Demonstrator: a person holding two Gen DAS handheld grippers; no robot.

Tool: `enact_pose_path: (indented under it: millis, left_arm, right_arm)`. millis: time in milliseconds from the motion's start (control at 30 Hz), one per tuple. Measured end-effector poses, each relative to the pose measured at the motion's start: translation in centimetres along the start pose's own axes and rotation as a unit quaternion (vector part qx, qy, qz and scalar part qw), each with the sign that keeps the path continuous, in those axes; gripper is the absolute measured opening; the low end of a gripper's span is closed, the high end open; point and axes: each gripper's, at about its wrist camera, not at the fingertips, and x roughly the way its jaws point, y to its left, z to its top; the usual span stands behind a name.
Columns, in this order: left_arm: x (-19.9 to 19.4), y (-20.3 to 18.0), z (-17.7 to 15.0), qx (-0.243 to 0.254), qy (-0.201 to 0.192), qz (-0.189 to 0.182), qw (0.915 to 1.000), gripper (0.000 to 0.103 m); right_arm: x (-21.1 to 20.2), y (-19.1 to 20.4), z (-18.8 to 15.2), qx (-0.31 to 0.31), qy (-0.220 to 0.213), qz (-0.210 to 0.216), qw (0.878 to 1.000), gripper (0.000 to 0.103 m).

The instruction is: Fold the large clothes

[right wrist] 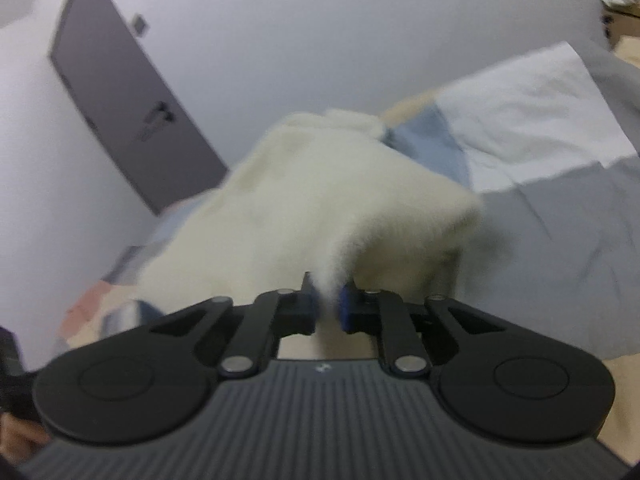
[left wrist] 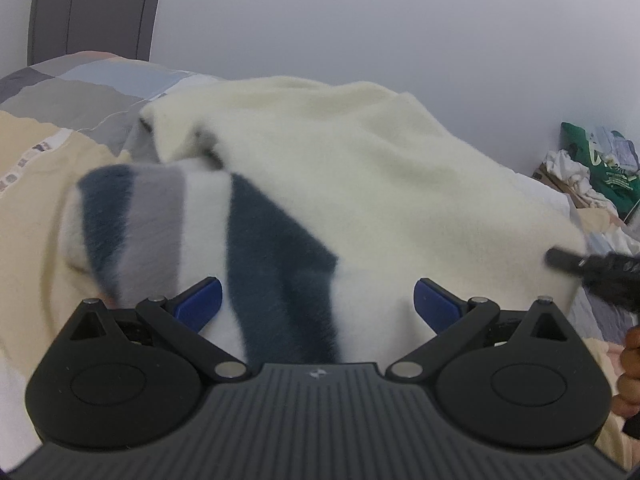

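I am at a bed, folding a large cream fleece garment with navy and grey stripes that lies across the patchwork bedspread. My right gripper has its blue pads pressed together, pinching a raised fold of the cream fleece near its edge; I judge that grip is meant to carry that side over. My left gripper is spread wide, its pads on either side of the striped part without pressing on it, so that side is not yet held. The striped sleeve end lies toward the left, near the garment's edge. Beyond the garment, bare bedspread offers room to lay the fold, while a plain wall, a grey door and a pile of clutter bound the far side.
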Motion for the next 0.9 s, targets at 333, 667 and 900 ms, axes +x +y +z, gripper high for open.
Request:
enact_pose_path:
  millis: [333, 667, 900]
  left_arm:
    - [-5.8, 2.8, -2.9, -0.199, 0.032, -0.036, 0.9787, 0.103]
    - [-1.1, 2.3, -3.9, -0.252, 0.063, -0.067, 0.9635, 0.076]
    - [-0.1, 3.5, -3.5, -0.276, 0.061, -0.079, 0.9561, 0.032]
  right_arm:
    - [-5.4, 8.5, -1.4, -0.123, -0.021, 0.076, 0.989, 0.012]
    - [-5.6, 8.1, -3.1, -0.104, -0.003, 0.067, 0.992, 0.011]
    - [-4.2, 7.5, -4.0, -0.099, 0.003, 0.044, 0.994, 0.011]
